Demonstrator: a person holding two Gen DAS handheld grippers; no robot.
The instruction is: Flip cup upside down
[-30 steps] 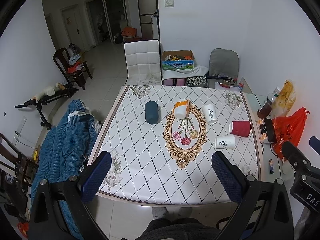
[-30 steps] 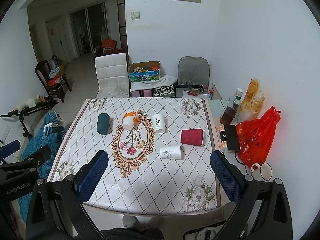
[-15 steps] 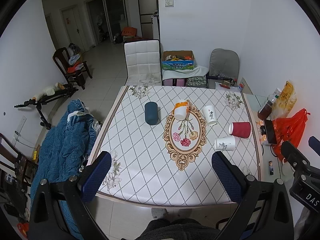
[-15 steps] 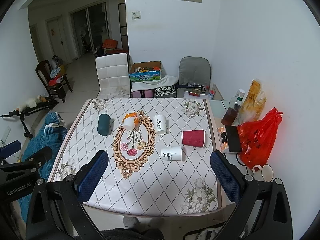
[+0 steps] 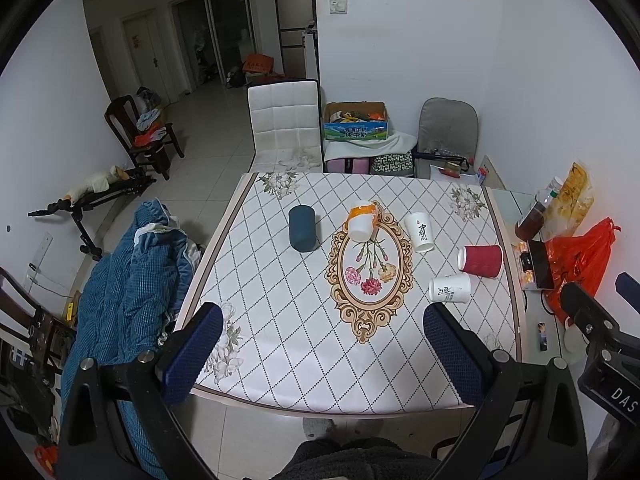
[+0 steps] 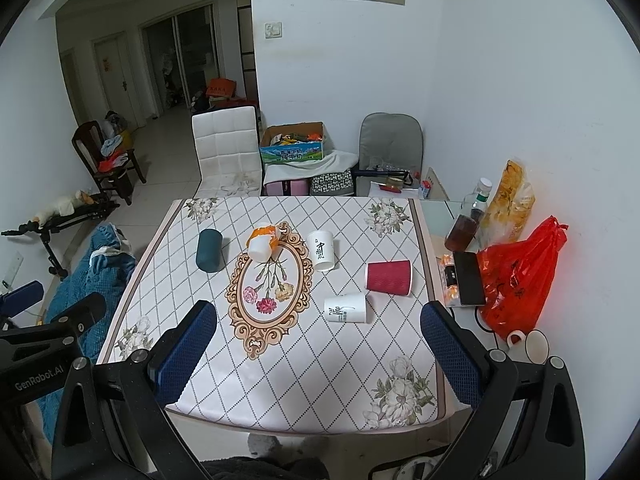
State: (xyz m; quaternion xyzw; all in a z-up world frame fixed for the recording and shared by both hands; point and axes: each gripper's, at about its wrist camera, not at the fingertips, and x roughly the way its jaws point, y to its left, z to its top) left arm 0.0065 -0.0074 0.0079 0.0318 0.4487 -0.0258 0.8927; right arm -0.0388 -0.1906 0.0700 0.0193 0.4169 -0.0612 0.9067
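- Five cups lie on their sides on the table [image 5: 280, 344], on a diamond-pattern cloth with a floral oval medallion [image 5: 370, 270] at centre.
- Dark teal cup [image 5: 303, 227] lies left of the medallion, well apart from the others; in the right wrist view [image 6: 209, 250] it sits near the cloth's left border.
- White cup with orange band [image 5: 362, 222] is tipped over at the medallion's far end, touching its rim pattern.
- White cup with black characters [image 5: 419, 231] lies just right of the medallion's top; seen again at [image 6: 322, 250].
- Red ribbed cup [image 5: 480, 261] lies near the right edge of the table, mouth facing left.
- Second white printed cup [image 5: 449, 288] lies just in front of the red one; right wrist view [image 6: 345, 307].
- Left gripper [image 5: 320, 356]: blue-padded fingers spread wide, nothing between them, hovering over the near table edge.
- Right gripper [image 6: 318, 354]: fingers likewise spread wide and empty, over the near edge.
- Beyond the right edge: red plastic bag [image 6: 520, 276], a black phone [image 6: 467, 278], a bottle of brown liquid [image 6: 466, 224].
- White padded chair [image 5: 285, 122] stands at the far side; blue quilt [image 5: 124, 292] heaped to the left.
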